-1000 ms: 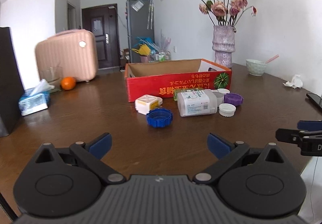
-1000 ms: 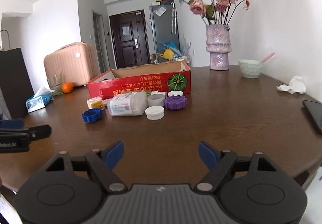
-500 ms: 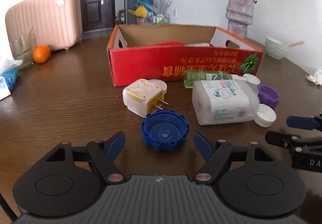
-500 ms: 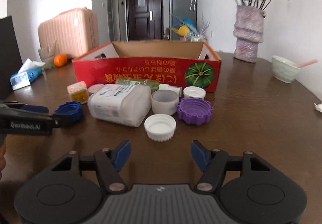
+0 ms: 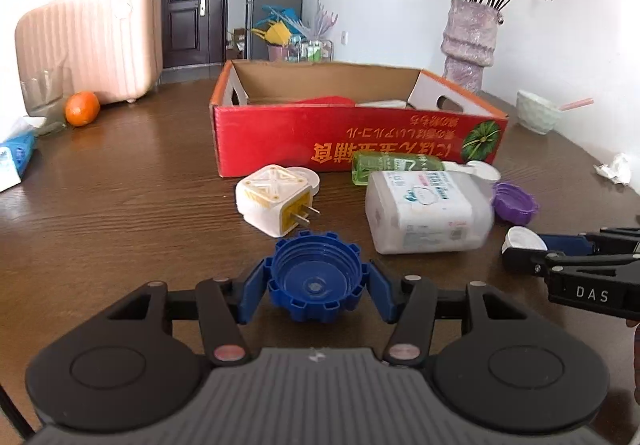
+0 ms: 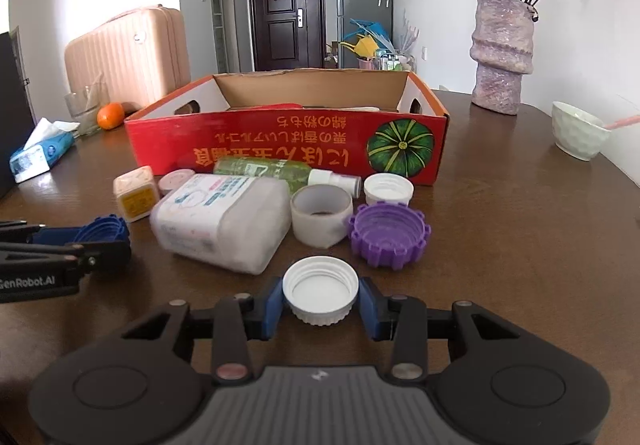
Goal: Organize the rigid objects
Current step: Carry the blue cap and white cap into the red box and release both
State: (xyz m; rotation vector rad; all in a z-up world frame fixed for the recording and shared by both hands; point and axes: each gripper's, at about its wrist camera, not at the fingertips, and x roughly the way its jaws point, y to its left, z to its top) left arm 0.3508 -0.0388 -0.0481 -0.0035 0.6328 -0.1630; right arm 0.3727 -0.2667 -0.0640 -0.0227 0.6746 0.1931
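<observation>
A blue ridged cap (image 5: 316,285) lies open side up on the brown table, between the blue pads of my left gripper (image 5: 316,277). The jaws are closing and the pads touch its sides. A white screw cap (image 6: 320,291) sits likewise in my right gripper (image 6: 320,297), whose closing pads meet its rim. Behind them lie a white plastic bottle (image 6: 224,221), a purple cap (image 6: 386,235), a white ring (image 6: 320,213), a second white cap (image 6: 388,187), a green bottle (image 6: 264,169) and a plug adapter (image 5: 272,201). A red cardboard box (image 5: 280,141) stands open behind all of these.
A purple vase (image 6: 502,57) with flowers and a pale bowl (image 6: 576,135) stand at the back right. An orange (image 5: 82,108), a glass (image 5: 42,97) and a tissue pack (image 6: 40,157) are at the left. A pink suitcase (image 5: 92,45) is behind. A crumpled tissue (image 5: 614,167) lies at the right.
Both grippers have moved forward to the loose items and narrowed. The blue cap now sits between the left pads and the white cap between the right pads.
</observation>
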